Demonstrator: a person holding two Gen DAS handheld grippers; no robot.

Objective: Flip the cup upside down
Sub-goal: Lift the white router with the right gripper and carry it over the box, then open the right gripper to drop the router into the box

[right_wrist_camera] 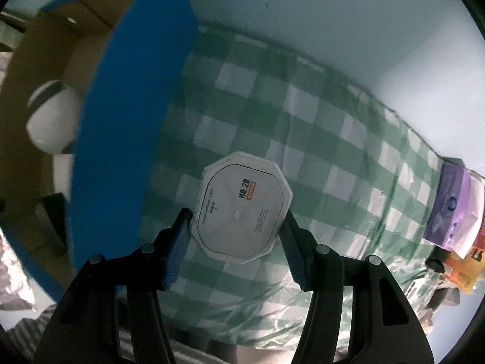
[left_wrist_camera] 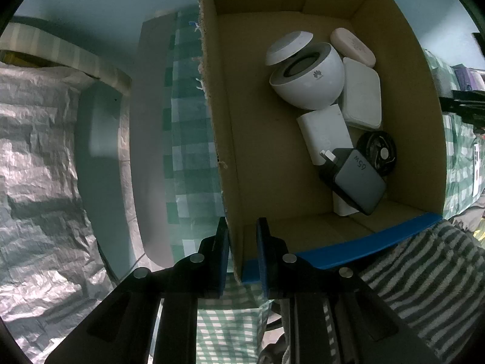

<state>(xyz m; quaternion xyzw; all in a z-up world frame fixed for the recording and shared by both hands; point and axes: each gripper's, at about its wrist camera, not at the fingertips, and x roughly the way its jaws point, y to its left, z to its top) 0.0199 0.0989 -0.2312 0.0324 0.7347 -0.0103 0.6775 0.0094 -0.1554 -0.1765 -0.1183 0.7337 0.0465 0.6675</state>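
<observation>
Two sets of fingers were mine, and only one had the task's thing. My right fingers [right_wrist_camera: 236,236] pointed straight down and held the white octagonal cup with the printed grey lid [right_wrist_camera: 241,209], one blue pad on each of its opposite sides, pinching it at about half spread. It sat at lower centre of the right wrist view, its flat lid facing straight back at the camera, so its axis ran along the line of my fingers and its base pointed down toward the green-and-white checked cloth [right_wrist_camera: 318,139] on the counter. Whether the base touched the cloth I could not tell.

My left fingers [left_wrist_camera: 242,251] were nearly pressed together, pinching the near wall of the brown cardboard box with blue tape on its rim [left_wrist_camera: 230,151], at bottom centre of the left wrist view. Inside the box lay a white round speaker [left_wrist_camera: 309,75], a white rectangular block [left_wrist_camera: 324,133] and a dark grey charger [left_wrist_camera: 357,182]. That box showed at the left edge of the right wrist view, beside the cup.

So the right hand was the one on the cup. As I judged it, the flip called for rolling that wrist until the lid faced the cloth.
</observation>
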